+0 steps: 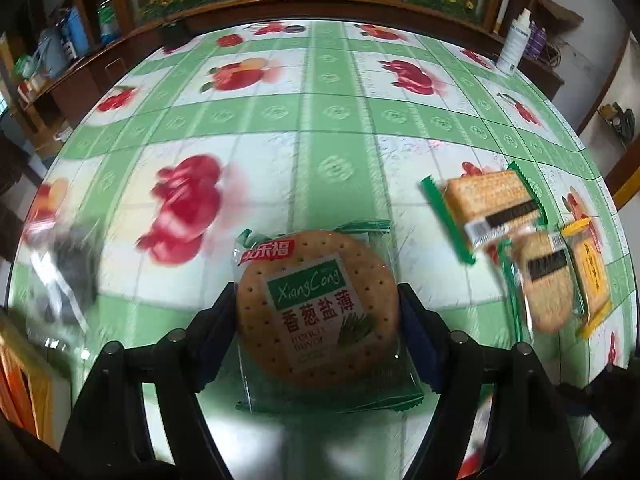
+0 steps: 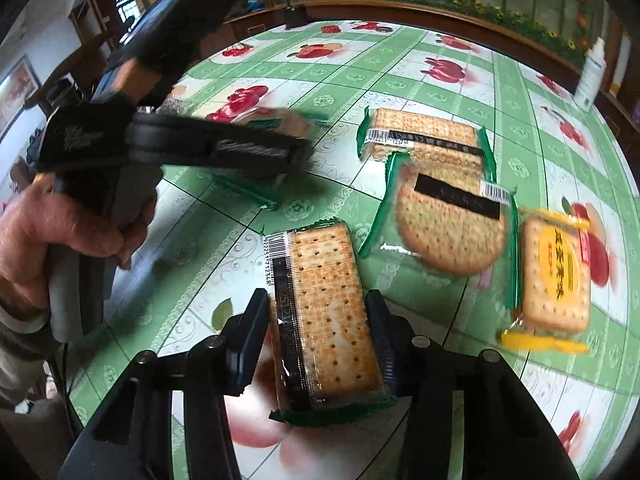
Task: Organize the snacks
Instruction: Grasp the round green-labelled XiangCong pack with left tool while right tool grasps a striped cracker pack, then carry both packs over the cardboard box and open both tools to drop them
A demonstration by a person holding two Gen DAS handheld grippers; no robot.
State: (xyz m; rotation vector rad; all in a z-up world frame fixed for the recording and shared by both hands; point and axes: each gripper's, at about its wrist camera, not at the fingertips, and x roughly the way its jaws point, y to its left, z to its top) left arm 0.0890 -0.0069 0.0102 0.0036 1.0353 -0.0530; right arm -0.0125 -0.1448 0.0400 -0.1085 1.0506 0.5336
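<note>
Far left, R-wrist view: person's hand (image 2: pixel 60 236) holds the left gripper (image 2: pixel 304 152), angled down over its pkt.
L claw: left gripper (image 1: pixel 318 308) straddles the round cracker pack (image 1: pixel 316 312), label up, on the tablecloth (image 1: pixel 336 120); pads at both rims, looks clenched on it, prob. for a lift.
R claw: right gripper (image 2: pixel 316 320) clenched on the long cracker pack (image 2: pixel 324 312), barcode side up; narrow sides gripped, so it shouldn't bend.
Right pile: rectangular pack (image 2: pixel 424 140), round pack (image 2: pixel 448 228), yellow pack (image 2: pixel 556 272) overlap, looks like the gathering spot.
Far right: white bottle (image 2: pixel 592 76) by table edge, not a snack.
</note>
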